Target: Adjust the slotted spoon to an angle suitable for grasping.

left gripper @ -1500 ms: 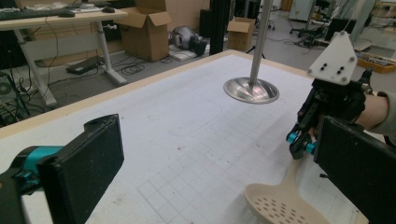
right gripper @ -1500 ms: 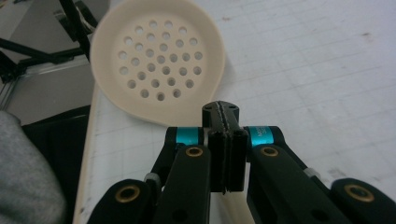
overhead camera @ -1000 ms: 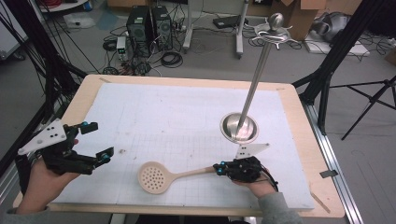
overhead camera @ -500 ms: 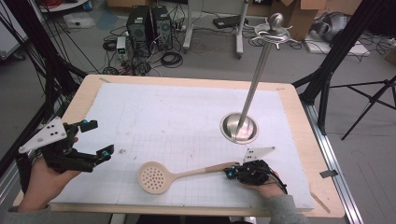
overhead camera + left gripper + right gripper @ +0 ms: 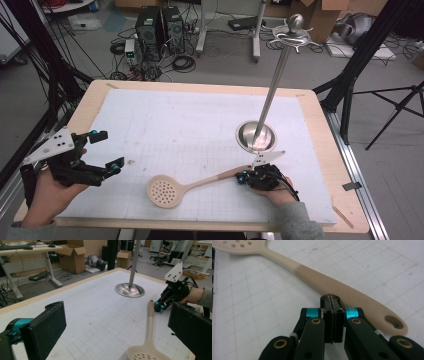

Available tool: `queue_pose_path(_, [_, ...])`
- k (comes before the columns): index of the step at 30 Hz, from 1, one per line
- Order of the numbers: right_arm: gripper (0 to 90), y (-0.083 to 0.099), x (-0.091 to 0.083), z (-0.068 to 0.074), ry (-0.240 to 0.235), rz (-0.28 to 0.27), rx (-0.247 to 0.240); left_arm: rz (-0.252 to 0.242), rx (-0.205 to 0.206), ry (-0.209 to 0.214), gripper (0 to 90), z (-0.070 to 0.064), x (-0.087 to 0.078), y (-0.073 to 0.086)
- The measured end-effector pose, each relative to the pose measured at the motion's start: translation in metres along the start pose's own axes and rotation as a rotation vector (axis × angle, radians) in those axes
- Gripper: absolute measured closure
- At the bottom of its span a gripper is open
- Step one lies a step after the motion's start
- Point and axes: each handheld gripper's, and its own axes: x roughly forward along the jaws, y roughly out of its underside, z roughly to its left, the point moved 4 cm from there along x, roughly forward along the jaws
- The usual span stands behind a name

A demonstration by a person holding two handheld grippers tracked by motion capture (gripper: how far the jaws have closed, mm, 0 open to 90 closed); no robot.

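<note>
Right gripper sits low at the near right of the worktop, its jaws pressed together with nothing between them; in the right gripper view their closed tips lie against the near edge of the slotted spoon's handle, not around it. Left gripper is held in a hand at the near left corner, above the white gridded sheet, its jaws standing wide apart and empty; the left gripper view shows the two black pads well apart with the sheet between them.

Between the two grippers, near the front edge, the slotted spoon lies flat on the sheet. Its round perforated bowl points to the near left and its handle runs right and slightly farther, ending with a hanging hole just beside the right gripper.

Farther back on the right half stands a metal stand: a round, shiny, dished base resting on the sheet, a slim pole rising from its middle, and a ball on top. Beyond the worktop's far edge, the floor carries computer towers and loose cables.
</note>
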Motion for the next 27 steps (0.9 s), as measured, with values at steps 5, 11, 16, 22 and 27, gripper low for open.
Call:
queue_pose_path(5, [90.0, -0.01, 0.011, -0.004, 0.02, -0.005, 0.004, -0.003, -0.006, -0.008, 2.0, 0.002, -0.005, 0.002])
queue_pose_path(11, [90.0, -0.02, 0.021, -0.009, 0.04, -0.01, -0.012, 0.005, -0.004, -0.029, 2.0, 0.003, -0.012, 0.004])
queue_pose_path(16, [90.0, -0.027, 0.028, -0.012, 0.067, -0.014, -0.021, 0.01, -0.012, -0.053, 2.0, 0.004, -0.019, 0.008])
queue_pose_path(22, [90.0, -0.033, 0.035, -0.013, 0.105, -0.015, -0.043, 0.017, -0.01, -0.064, 2.0, 0.003, -0.024, 0.01])
queue_pose_path(27, [90.0, -0.038, 0.034, -0.007, 0.071, -0.05, -0.038, 0.01, -0.012, -0.084, 2.0, 0.007, -0.027, 0.01])
